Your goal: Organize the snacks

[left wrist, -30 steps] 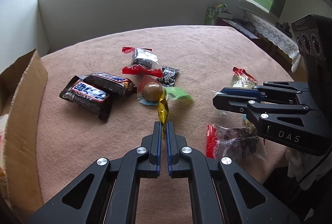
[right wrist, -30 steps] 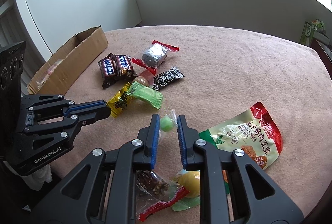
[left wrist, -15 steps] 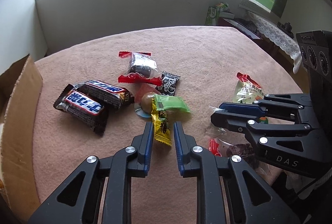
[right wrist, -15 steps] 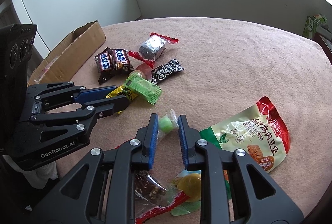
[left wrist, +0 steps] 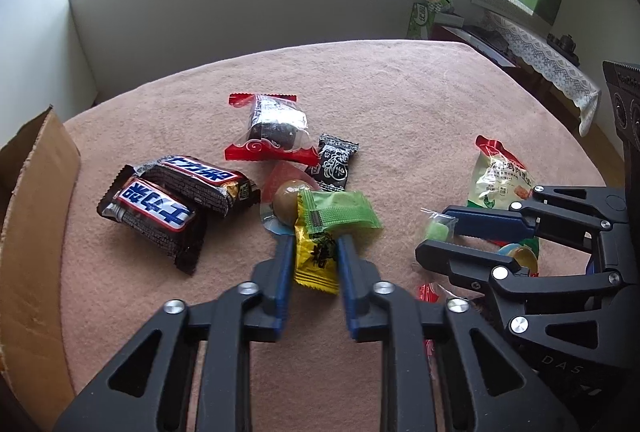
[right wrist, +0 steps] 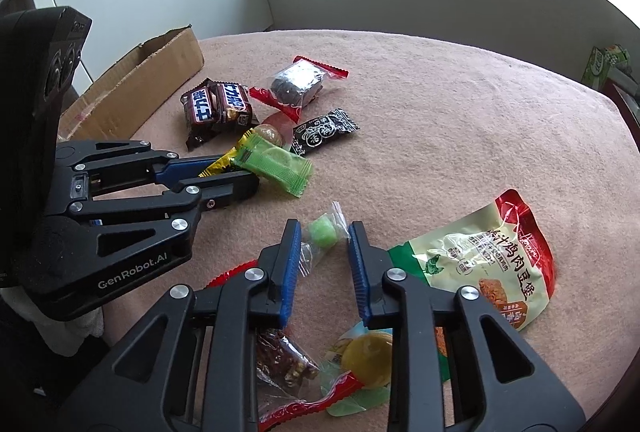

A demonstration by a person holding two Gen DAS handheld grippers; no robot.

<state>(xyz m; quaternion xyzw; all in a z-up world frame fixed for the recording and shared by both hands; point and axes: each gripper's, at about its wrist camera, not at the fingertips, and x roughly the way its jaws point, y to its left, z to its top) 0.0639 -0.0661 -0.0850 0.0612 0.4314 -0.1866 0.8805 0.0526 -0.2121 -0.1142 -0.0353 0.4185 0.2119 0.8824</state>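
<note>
Snacks lie scattered on a pink tablecloth (left wrist: pixel 420 92). My left gripper (left wrist: pixel 314 244) is open, its fingers on either side of a yellow candy packet (left wrist: pixel 316 260) that lies partly under a green packet (left wrist: pixel 340 212). My right gripper (right wrist: pixel 322 232) is open around a small green candy in clear wrap (right wrist: pixel 323 231), which rests on the cloth. The right gripper also shows in the left wrist view (left wrist: pixel 440 236); the left one shows in the right wrist view (right wrist: pixel 224 172).
Two dark chocolate bars (left wrist: pixel 172 200), a red-edged dark cake packet (left wrist: pixel 272 128), a black candy (left wrist: pixel 334 164) and a brown ball candy (left wrist: pixel 286 198) lie beyond the left gripper. A cardboard box (left wrist: pixel 28 232) stands at the left. A green-red pouch (right wrist: pixel 488 260) lies at the right.
My left gripper has opened, let go of the yellow packet and moved forward so its fingers straddle it. My right gripper has opened wider around the green candy.
</note>
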